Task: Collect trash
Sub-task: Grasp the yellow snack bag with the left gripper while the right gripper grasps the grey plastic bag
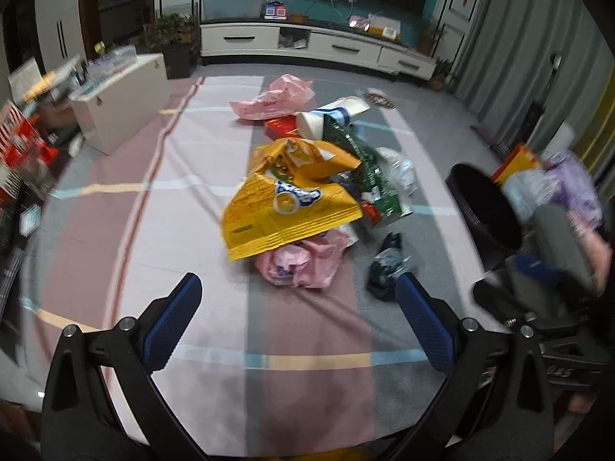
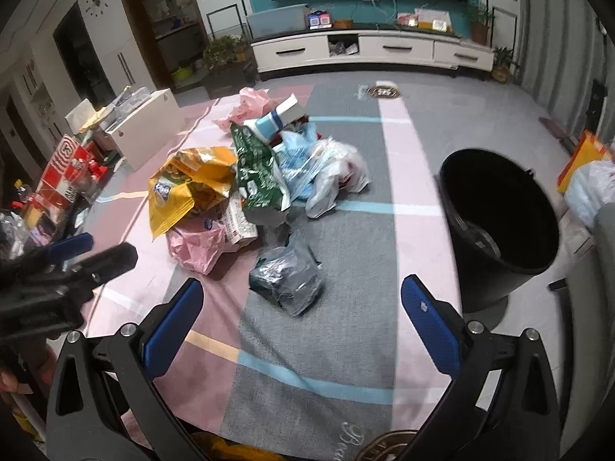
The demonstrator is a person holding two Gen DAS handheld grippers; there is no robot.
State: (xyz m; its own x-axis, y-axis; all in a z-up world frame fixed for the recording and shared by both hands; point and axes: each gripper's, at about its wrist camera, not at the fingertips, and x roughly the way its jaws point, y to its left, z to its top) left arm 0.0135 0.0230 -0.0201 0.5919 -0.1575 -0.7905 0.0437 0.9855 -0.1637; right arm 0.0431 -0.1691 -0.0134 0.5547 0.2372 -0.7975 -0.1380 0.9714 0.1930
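On the striped rug [image 2: 346, 253], a heap of trash [image 2: 246, 176] lies with wrappers overlapping, so lower pieces are partly hidden and print is unreadable. Both the left gripper [image 1: 300, 322] and right gripper [image 2: 303, 319] hover empty with fingers wide apart; a crumpled dark bag [image 2: 288, 280] lies just ahead between the right fingers. Right of the heap stands a black bin [image 2: 499, 215], bare rug between them.

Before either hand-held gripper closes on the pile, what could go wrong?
1. The yellow snack bag lies on the pink plastic bag and other wrappers; a pinch may drag several along.
2. The dark crumpled bag looks thin and could slip from the pads.
3. The black bin stands off to the right, so loose pieces may drop on the way.
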